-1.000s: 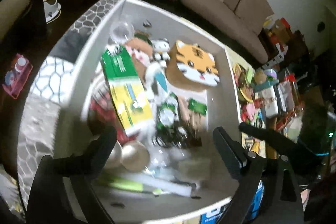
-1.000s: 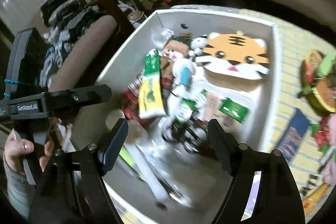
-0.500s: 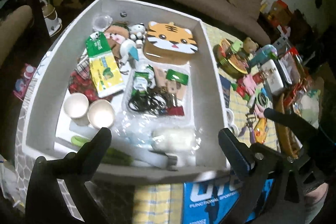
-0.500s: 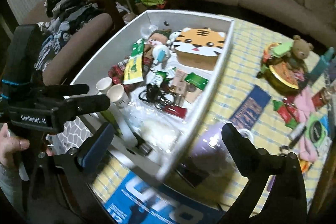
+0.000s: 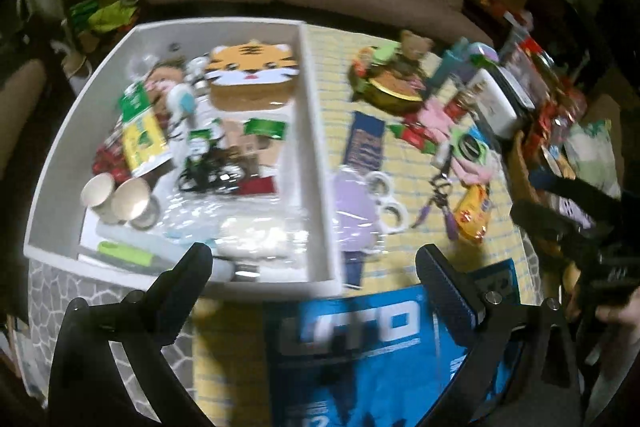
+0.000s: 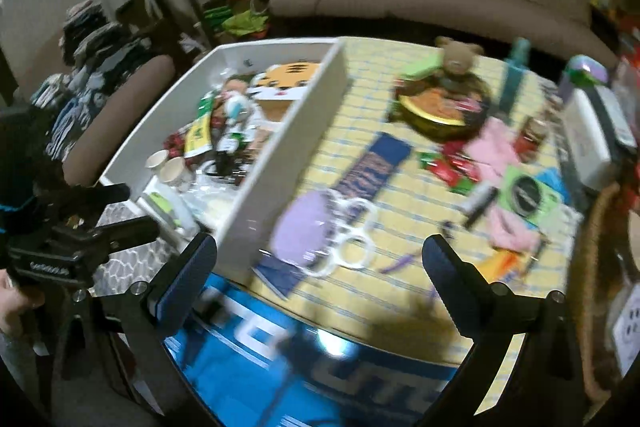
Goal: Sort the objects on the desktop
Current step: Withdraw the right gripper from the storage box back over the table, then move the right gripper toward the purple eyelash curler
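- Both our grippers are wide open and hold nothing: the left gripper (image 5: 314,261) and the right gripper (image 6: 320,253) have just finished opening.
- Many toys sit in the white box (image 5: 316,131); more wait beside it on the yellow cloth (image 6: 360,99).
- We might bump the box wall if we rush.
- Blur hides what the purple thing (image 6: 306,229) is.
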Tool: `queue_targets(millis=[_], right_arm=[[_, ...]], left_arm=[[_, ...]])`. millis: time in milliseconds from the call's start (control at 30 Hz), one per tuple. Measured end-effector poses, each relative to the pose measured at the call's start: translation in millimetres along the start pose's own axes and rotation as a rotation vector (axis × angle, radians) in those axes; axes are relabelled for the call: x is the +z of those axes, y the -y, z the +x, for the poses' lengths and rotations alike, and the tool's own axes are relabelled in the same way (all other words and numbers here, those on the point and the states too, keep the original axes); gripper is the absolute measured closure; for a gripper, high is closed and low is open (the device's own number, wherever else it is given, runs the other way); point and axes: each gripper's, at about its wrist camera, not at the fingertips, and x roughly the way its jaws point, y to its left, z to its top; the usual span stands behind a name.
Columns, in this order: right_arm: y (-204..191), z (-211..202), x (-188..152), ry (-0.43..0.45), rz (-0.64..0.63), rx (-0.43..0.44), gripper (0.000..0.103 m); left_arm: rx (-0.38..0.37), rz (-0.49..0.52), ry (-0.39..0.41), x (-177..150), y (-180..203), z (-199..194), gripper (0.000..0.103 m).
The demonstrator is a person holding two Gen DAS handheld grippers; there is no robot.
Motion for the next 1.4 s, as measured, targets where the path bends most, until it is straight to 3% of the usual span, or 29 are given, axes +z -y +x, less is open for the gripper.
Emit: queue_targets(millis=[233,433,767,933,1200,1400], right_arm=[[75.9,-26.7,-17.1,0.033,0.09,-0.068,0.0],[129.6,-30.8,-28.9,0.052,0.177,-0.075,0.0],[167.9,3.8,-45.3,0.015,0.255,-0.034,0.0],[171.5,30.7,-53.3,-0.048,0.201,-0.034,0.001],[164.9,72.4,-56.7,-0.128,-0.013,-0.062,0.002],[155.9,101.7,-61.7,-0.176,-0.146,-0.088,0.003]], left_arm=[[-0.029,0.095,-0.013,2.0,64.5,18.5,0.0],[-0.067,0.14,-0.053,1.3,106.3,51.6,0.0],[-0.07,0.224,-0.116,0.9,146.4,113.3,0.0],[-0.102,0.23,-0.143,1.7,152.3,135.5,0.0],[-0.178,0.218,-0.149,-0.7,139.2,150.1,0.0],[-0.291,0.221,-0.199,-3.1,143.2,150.9,0.0]])
